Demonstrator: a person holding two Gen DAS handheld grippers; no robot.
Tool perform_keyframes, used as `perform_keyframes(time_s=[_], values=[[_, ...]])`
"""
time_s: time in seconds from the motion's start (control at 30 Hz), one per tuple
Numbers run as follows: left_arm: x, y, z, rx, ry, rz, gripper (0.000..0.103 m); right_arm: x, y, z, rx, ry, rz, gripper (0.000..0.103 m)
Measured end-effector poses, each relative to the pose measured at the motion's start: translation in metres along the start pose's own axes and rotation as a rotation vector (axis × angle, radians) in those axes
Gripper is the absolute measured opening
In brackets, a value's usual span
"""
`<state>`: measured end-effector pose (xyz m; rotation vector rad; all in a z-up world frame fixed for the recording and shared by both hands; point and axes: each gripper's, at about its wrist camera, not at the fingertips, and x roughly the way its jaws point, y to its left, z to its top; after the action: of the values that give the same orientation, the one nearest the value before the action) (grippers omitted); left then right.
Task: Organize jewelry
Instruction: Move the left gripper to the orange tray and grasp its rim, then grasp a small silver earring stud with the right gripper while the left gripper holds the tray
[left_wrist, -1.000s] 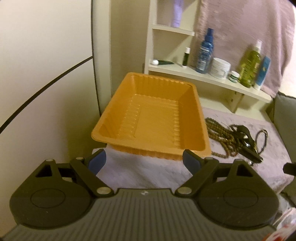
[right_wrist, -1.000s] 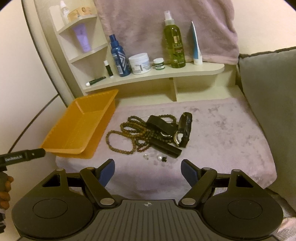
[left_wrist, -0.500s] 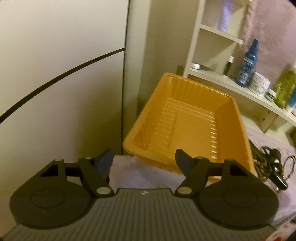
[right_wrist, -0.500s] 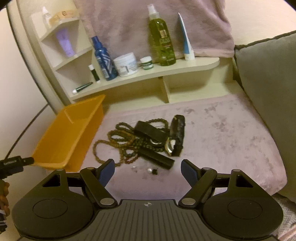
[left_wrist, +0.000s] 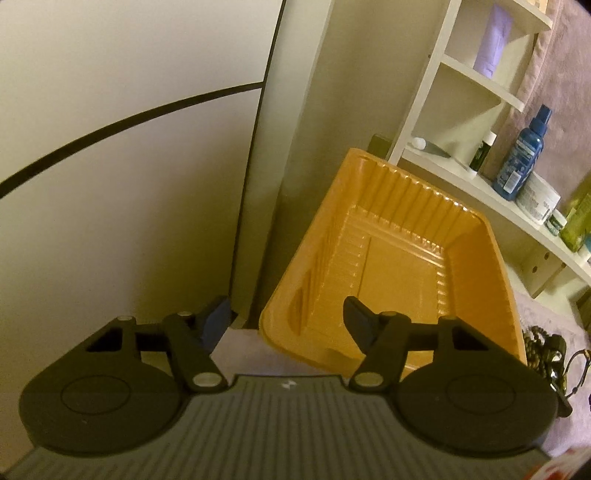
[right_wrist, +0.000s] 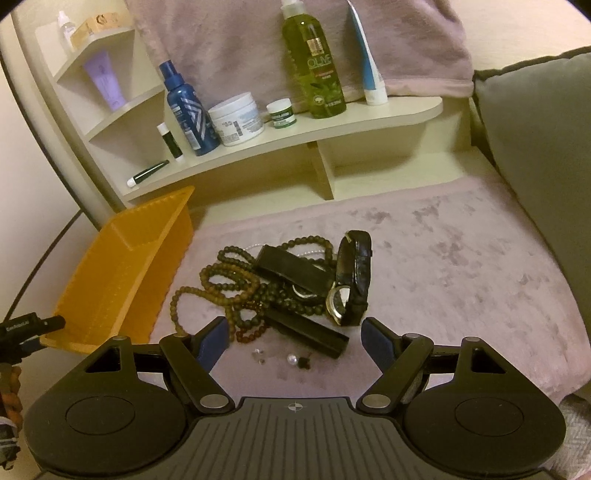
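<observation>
Two wrist fisheyes, both looking forward along spread fingers.
Left view sits close over the near corner of the orange tray (left_wrist: 399, 266), angled toward the wall. Right view stands farther back, facing the bead pile (right_wrist: 236, 291) and shelf (right_wrist: 332, 122); both views share tray, beads and shelf.

Ahead of the right tongs, a cream corner shelf (right_wrist: 332, 122) stands on mauve plush fabric (right_wrist: 443, 266); a grey cushion (right_wrist: 535, 147) lies right, dim warm light.

Mauve plush mat (right_wrist: 443, 266) with my jewelry on it

Orange tray (right_wrist: 110, 280) sits at its left edge; bead strands (right_wrist: 221, 280), black watch (right_wrist: 351, 280) and small earrings (right_wrist: 291, 358) lie mid-mat, nearer me.
</observation>
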<state>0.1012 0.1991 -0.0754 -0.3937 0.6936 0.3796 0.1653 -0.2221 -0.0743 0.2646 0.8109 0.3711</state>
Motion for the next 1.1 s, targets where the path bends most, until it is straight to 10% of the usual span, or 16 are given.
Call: perform_keyframes(time_s=[0.57,1.1], values=[[0.029,0.0,-0.007,-0.113,-0.071,-0.054,0.02,0.015,-0.003,0.004,0.001,0.03,-0.036,0.079],[0.008,-0.014,-0.014,0.049,-0.174,-0.048,0.008,0.015,-0.01,-0.001,-0.014,0.045,-0.069,0.079]])
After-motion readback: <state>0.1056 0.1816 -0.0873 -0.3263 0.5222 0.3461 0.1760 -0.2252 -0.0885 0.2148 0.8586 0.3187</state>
